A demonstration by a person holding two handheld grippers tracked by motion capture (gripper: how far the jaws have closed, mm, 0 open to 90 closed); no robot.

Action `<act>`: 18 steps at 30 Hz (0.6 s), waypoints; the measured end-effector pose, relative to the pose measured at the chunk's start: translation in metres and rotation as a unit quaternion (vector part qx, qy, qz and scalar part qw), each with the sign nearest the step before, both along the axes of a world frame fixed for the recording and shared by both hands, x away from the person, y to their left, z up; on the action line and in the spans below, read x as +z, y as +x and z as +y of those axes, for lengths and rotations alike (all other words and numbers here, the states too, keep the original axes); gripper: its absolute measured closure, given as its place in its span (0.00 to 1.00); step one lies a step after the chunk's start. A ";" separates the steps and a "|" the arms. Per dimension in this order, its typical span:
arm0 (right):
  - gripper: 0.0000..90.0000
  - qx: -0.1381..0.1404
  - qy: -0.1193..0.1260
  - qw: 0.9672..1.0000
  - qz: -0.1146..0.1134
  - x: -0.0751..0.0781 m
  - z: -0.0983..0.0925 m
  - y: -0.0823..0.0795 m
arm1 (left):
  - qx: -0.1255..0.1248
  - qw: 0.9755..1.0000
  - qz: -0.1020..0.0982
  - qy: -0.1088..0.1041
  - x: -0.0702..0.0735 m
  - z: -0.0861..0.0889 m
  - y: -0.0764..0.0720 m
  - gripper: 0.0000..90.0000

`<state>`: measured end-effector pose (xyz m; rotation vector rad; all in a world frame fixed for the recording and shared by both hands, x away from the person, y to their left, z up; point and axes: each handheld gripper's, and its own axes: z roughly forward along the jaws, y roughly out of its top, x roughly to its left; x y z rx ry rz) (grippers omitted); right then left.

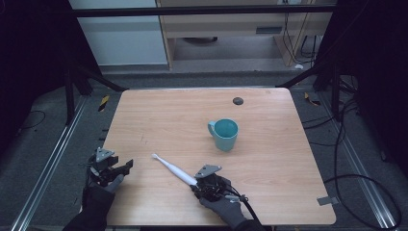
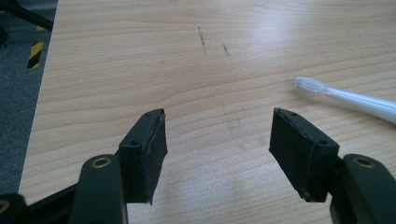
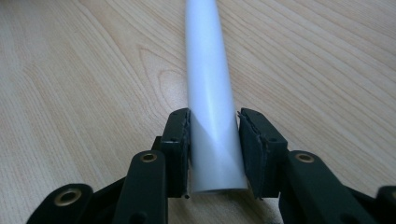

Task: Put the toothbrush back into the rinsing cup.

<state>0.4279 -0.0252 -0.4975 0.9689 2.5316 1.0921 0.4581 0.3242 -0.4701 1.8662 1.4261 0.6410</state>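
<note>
right gripper [image 1: 196, 184] jaws clamped on toothbrush [image 1: 174, 170] handle, bristles pointing far-left, left gripper [image 1: 126, 167] jaws wide apart, empty

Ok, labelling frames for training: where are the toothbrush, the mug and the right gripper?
toothbrush [image 1: 171, 167]: high view, mid-handle.
mug [image 1: 225, 135]: high view, outer wall.
right gripper [image 3: 214, 140]: right gripper view, between its fingertips.

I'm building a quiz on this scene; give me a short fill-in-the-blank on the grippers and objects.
1. The right gripper is shut on the handle of the white ____.
2. The left gripper is ____ and holds nothing.
3. The teal mug stands ____ on the table.

Missing words: toothbrush; open; upright
</note>
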 end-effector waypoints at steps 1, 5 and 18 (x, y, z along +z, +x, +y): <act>0.73 0.001 0.000 1.000 0.002 0.000 0.001 0.000 | 0.000 1.000 0.000 0.000 0.000 0.000 0.000 0.40; 0.73 0.004 0.002 1.000 0.004 -0.001 0.000 0.001 | 0.000 1.000 0.000 0.000 0.000 0.000 0.000 0.40; 0.73 0.013 0.015 1.000 0.008 0.004 -0.005 0.002 | 0.002 1.000 0.000 -0.001 0.000 0.001 0.000 0.40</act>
